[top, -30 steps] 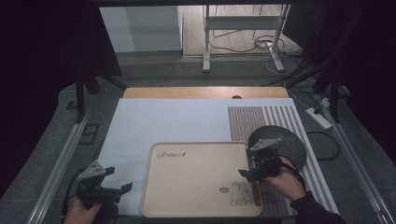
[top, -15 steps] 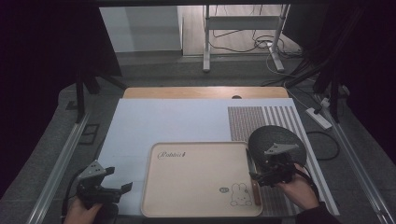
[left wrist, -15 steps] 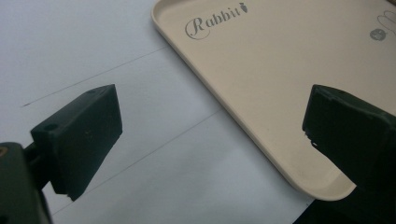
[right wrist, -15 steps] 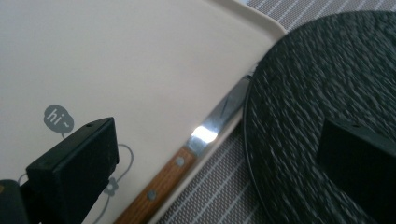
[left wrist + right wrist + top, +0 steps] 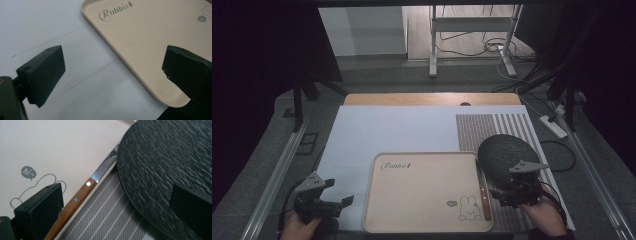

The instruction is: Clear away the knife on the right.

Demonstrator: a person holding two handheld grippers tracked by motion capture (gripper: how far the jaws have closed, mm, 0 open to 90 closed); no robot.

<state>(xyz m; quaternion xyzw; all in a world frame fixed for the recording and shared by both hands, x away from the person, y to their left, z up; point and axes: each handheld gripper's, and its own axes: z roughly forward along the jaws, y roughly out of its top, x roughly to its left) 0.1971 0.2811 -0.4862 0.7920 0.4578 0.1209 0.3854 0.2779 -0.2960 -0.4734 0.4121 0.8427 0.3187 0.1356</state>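
We have the right gripper (image 5: 512, 192) near the table's front right corner, jaws apart, nothing between them. In the right gripper view its jaws straddle the gap where the knife (image 5: 75, 200) meets the dark round mat (image 5: 165, 170). The knife lies along the right rim of the beige tray (image 5: 422, 200), wooden handle toward the front edge, blade (image 5: 103, 168) toward the back, tip tucked under the mat's edge. The mat sits just right of the tray on the striped placemat (image 5: 492, 127), overlapping the tray's rim. Our left gripper (image 5: 324, 202) is at the front left corner, jaws wide apart and empty, over the white sheet (image 5: 50, 30) just beside the tray's left rim (image 5: 120, 65).
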